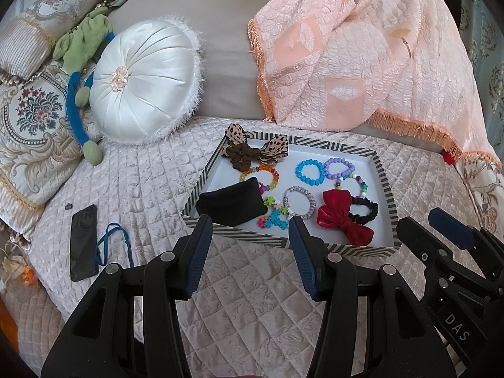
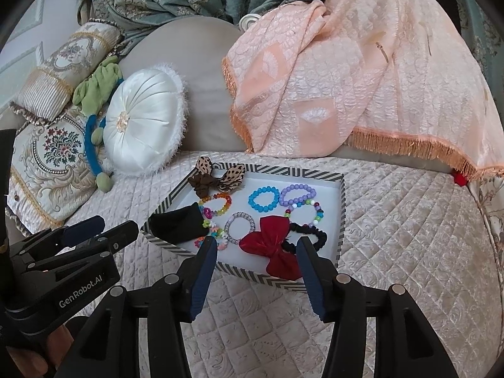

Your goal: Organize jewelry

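1. Left wrist view: the bed [image 1: 126,189] with its quilted cover spreads under and ahead of both grippers.
2. A peach throw [image 1: 362,56] hangs far ahead and to the right of the left gripper [image 1: 250,233].
3. A white round cushion [image 1: 145,78] stands far ahead to its left.
4. The tray [image 1: 386,189], striped on the rim and white inside, lies just ahead of both grippers; the left gripper's fingertips reach its near edge.
5. The left gripper is spread wide and holds nothing. The right gripper [image 2: 256,247] is likewise wide apart and empty, its fingertips over the tray's near edge.
6. A phone [image 1: 82,242] lies on the bed to the left of the left gripper, with a blue band [image 1: 115,245] beside it.
7. A black pouch [image 1: 233,203] sits in the tray just ahead of the left gripper's left finger.
8. A red bow [image 2: 274,249] lies between the right gripper's fingertips, touching a black scrunchie [image 2: 310,236].
9. A leopard bow [image 1: 252,149] rests at the tray's far left corner.
10. Blue [image 1: 310,168] and purple [image 1: 340,165] bead bracelets lie farther ahead, side by side, with other bead bracelets around them.
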Motion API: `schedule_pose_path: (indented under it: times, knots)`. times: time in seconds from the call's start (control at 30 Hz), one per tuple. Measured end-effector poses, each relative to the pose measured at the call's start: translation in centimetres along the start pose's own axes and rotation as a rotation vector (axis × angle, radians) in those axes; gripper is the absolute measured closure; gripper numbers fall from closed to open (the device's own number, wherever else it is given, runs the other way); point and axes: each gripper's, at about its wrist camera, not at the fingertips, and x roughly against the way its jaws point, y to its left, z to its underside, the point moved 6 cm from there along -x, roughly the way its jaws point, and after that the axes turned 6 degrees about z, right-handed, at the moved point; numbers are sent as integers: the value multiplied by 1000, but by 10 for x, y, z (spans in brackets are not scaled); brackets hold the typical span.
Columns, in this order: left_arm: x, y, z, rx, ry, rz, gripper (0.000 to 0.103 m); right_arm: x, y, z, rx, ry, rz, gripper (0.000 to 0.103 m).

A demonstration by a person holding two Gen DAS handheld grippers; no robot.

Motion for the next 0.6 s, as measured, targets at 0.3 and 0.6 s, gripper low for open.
schedule_pose_path:
  times: [0.3, 0.6]
  knots:
    - [-2, 0, 1, -3, -3, 1, 53, -3, -1, 2, 1, 8, -2, 51]
    - [-8, -1, 2, -20, -7, -7, 53, -9, -10, 4, -15, 18, 1, 51]
